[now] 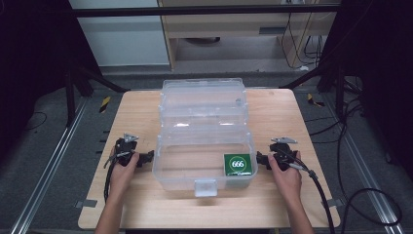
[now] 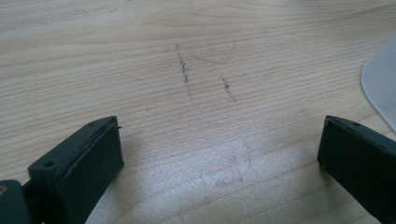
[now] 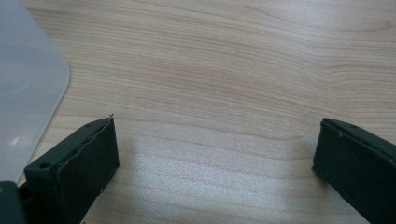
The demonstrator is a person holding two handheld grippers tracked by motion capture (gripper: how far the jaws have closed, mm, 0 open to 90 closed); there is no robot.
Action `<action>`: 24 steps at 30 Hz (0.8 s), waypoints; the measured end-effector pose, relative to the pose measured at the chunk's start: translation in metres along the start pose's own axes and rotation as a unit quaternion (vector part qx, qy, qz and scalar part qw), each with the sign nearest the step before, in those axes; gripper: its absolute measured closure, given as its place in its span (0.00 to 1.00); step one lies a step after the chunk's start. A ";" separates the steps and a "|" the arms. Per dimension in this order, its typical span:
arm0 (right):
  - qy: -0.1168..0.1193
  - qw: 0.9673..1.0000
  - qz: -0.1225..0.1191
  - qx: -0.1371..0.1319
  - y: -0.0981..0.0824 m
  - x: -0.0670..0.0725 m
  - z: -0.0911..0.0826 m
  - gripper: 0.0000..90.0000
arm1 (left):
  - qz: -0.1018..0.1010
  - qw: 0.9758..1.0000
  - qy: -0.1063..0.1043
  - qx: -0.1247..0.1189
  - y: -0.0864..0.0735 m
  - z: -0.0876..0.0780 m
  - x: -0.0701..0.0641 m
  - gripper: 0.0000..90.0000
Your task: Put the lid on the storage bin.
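A clear plastic storage box (image 1: 204,146), lid open, sits between both grippers' wide, empty fingers on the wooden tabletop (image 1: 272,204) — light, stiff, slippery; best gripped by its rim. Left gripper (image 1: 146,158), right gripper (image 1: 262,159).

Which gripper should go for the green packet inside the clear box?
Right, probably. The green packet lies in the box's right front corner, just inside the wall from the right gripper. The left gripper sits across the box. Both have open jaws.

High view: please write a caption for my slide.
Open grippers, left and right, flank clear box holding green packet.
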State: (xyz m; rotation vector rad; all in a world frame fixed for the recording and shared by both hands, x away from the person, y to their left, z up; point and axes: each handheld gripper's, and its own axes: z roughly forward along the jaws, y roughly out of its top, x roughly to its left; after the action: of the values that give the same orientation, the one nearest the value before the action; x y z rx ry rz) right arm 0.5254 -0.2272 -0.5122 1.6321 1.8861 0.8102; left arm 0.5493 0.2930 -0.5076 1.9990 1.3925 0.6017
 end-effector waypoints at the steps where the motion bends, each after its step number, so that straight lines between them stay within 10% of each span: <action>1: 0.001 1.000 -0.001 0.000 0.000 0.000 0.000 0.00 | 0.000 1.000 0.000 0.001 0.000 0.000 0.000 0.00; 8: 0.013 1.000 -0.016 -0.001 0.000 -0.004 0.000 0.00 | 0.022 0.999 -0.034 0.014 -0.002 -0.007 0.001 0.00; 15: 0.023 0.999 -0.026 -0.002 -0.002 -0.007 -0.002 0.02 | 0.034 0.998 -0.041 -0.024 0.003 -0.036 0.000 0.06; 24: -0.010 0.989 -0.147 -0.025 0.024 -0.015 -0.051 0.14 | 0.108 0.991 -0.040 -0.062 0.017 -0.093 -0.003 0.05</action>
State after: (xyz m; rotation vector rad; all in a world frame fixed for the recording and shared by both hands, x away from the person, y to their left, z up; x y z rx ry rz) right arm 0.5075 -0.2456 -0.4591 1.2862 2.0128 0.7078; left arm 0.4964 0.3070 -0.4300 2.0630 1.0737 0.6783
